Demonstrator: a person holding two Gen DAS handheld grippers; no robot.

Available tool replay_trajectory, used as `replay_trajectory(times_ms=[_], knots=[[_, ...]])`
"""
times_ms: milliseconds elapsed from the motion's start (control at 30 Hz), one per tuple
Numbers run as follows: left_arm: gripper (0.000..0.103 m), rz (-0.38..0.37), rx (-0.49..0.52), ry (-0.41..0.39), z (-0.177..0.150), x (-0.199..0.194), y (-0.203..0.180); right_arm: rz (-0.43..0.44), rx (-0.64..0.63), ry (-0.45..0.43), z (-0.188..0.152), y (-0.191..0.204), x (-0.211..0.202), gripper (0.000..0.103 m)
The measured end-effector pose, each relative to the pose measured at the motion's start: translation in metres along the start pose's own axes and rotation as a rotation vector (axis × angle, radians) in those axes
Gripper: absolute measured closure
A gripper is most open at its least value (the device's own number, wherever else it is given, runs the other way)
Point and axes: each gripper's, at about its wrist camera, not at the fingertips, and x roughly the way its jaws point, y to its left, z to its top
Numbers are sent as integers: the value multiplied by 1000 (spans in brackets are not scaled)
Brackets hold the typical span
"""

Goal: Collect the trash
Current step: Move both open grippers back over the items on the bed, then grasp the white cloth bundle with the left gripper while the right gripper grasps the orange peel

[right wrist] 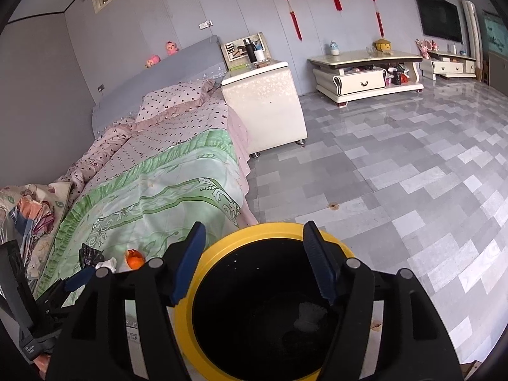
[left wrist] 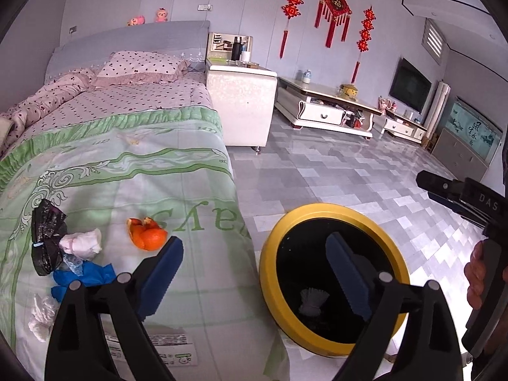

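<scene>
A black bin with a yellow rim (left wrist: 317, 210) stands on the floor against the bed's side, with a crumpled white paper (left wrist: 312, 301) at its bottom. My left gripper (left wrist: 254, 244) is open and empty, one finger over the bedspread and the other over the bin's mouth. On the bed to its left lie an orange peel (left wrist: 147, 233), a black wrapper (left wrist: 47, 238), a white tissue (left wrist: 82, 243), blue plastic (left wrist: 85, 276) and another tissue (left wrist: 41, 314). My right gripper (right wrist: 254, 228) hangs open above the bin (right wrist: 222, 247) with nothing between its fingers; the white paper (right wrist: 309, 316) shows below.
The bed (left wrist: 143, 165) carries a green bedspread and a dotted pillow (left wrist: 139, 66). A white nightstand (left wrist: 241, 104) stands at its head and a low TV stand (left wrist: 327, 108) by the far wall. Grey tiled floor (left wrist: 333, 171) spreads to the right. A hand (left wrist: 476, 273) grips the right tool's handle.
</scene>
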Motion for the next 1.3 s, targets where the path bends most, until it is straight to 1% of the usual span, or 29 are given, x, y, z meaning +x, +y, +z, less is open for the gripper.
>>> replay_trajectory(times_ms=[100, 300, 533, 833, 1067, 1300], knots=[[12, 18, -6, -19, 2, -14, 14, 15, -22, -1, 0, 19, -5, 38], [11, 67, -41, -45, 3, -43, 52, 55, -71, 3, -3, 64, -11, 36], [10, 136, -80, -74, -4, -76, 104, 110, -140, 17, -12, 127, -11, 35], [10, 238, -142, -84, -20, -107, 173, 182, -214, 45, -26, 200, -3, 35], [10, 311, -170, -60, -41, -117, 217, 221, -266, 82, -47, 235, 10, 35], [10, 348, -208, -29, -62, -114, 244, 235, -303, 125, -69, 253, 30, 35]])
